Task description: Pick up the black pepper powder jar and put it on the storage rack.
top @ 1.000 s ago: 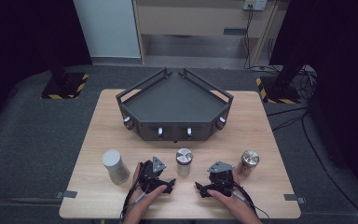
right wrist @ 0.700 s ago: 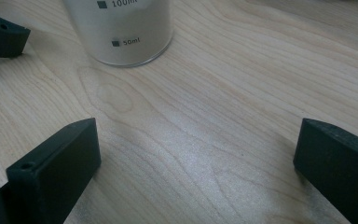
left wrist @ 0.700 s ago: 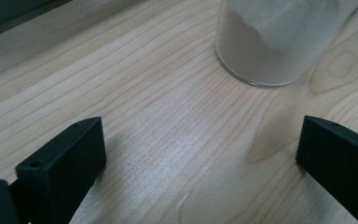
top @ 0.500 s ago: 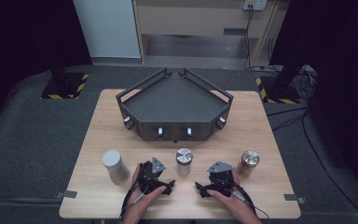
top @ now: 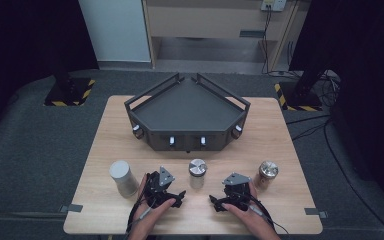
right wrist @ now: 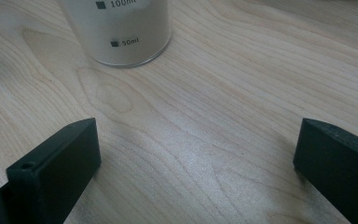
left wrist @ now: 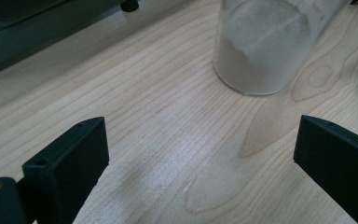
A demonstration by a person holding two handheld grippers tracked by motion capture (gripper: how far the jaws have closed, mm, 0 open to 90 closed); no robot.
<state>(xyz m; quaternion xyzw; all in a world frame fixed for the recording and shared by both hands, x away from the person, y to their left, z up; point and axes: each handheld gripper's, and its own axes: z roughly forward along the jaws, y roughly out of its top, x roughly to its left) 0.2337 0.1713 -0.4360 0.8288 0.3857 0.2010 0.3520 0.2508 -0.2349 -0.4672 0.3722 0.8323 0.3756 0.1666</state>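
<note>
A clear jar [top: 197,173] with a silver lid and pale powder inside stands at the middle of the wooden table [top: 105,135]. My left gripper [top: 176,194] rests on the table just left of it. In the left gripper view the jar [left wrist: 265,46] stands ahead to the right of the wide-apart jaws of the left gripper [left wrist: 200,158], which have just been closing slightly with nothing between them. My right gripper [top: 216,201] lies to the jar's right, open and empty. The right gripper view has the jar [right wrist: 121,32], marked in millilitres, ahead to the left of the right gripper [right wrist: 196,158].
A dark angular tray [top: 187,112] with knobs on its front fills the table's far half. A pale grey cylinder [top: 122,177] stands at the near left, and a copper-lidded jar [top: 267,174] at the near right. Grey floor surrounds the table.
</note>
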